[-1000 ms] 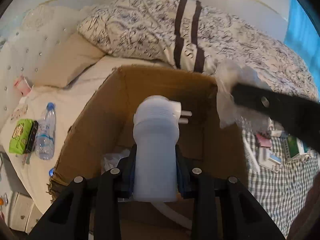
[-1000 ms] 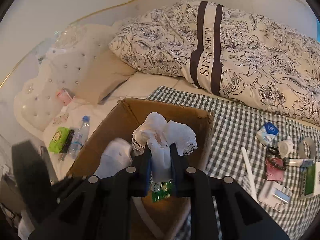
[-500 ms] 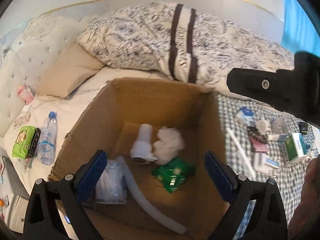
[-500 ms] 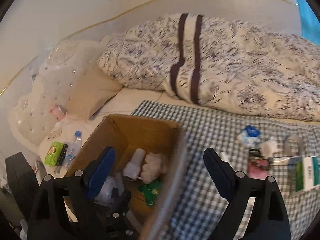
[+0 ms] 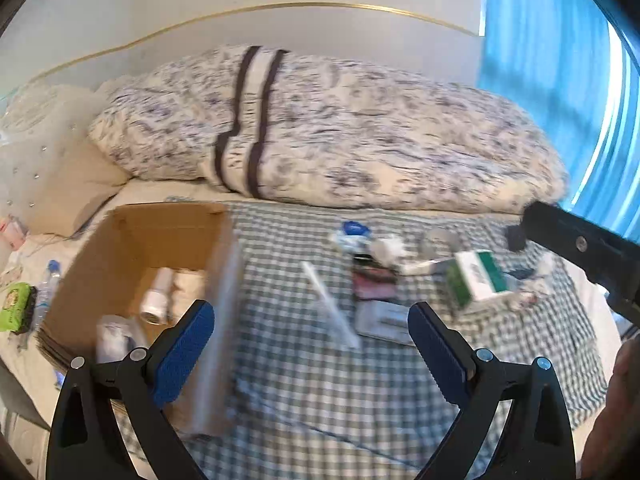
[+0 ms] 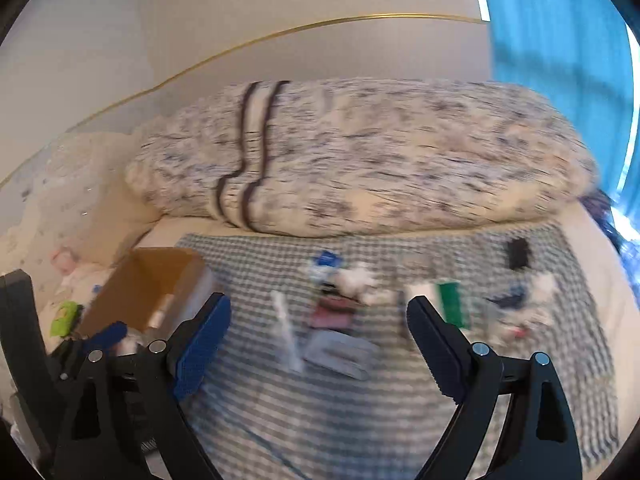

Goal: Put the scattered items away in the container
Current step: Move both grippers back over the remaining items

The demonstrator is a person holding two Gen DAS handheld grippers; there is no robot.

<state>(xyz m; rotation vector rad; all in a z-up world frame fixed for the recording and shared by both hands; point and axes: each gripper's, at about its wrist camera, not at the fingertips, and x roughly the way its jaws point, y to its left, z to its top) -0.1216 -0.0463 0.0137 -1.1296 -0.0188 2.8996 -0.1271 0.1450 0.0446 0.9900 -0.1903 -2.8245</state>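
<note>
On the bed, beside the cardboard box (image 5: 132,240), a checked cloth (image 5: 304,364) carried the scattered items. Both views were smeared by motion, so no brand, label or other writing could be read on anything.

Inside the box lay a white bottle-shaped thing (image 5: 157,300), a pale soft lump just beside it, and a whitish bundle (image 5: 114,336) nearer the box's front wall. To the right of the box, on the cloth, lay a long white stick (image 5: 330,304); farther from the box were a dark pink flat item (image 5: 374,282) and a grey flat pack (image 5: 384,320) in front of it. Farther right again stood a green-and-white carton (image 5: 476,276), tilted, its print too blurred to make out. A blue-and-white small pack (image 5: 352,232) lay toward the patterned duvet (image 5: 340,140) with its two dark stripes.

Left of the box, off the cloth, sat a bright green packet (image 5: 16,308) and a clear water bottle (image 5: 48,288).

The left gripper (image 5: 312,344) hung above the cloth just right of the box, its jaws spread wide and empty. The right gripper (image 6: 318,332) hung farther from the box over the cluttered items, jaws likewise wide apart, holding nothing.
</note>
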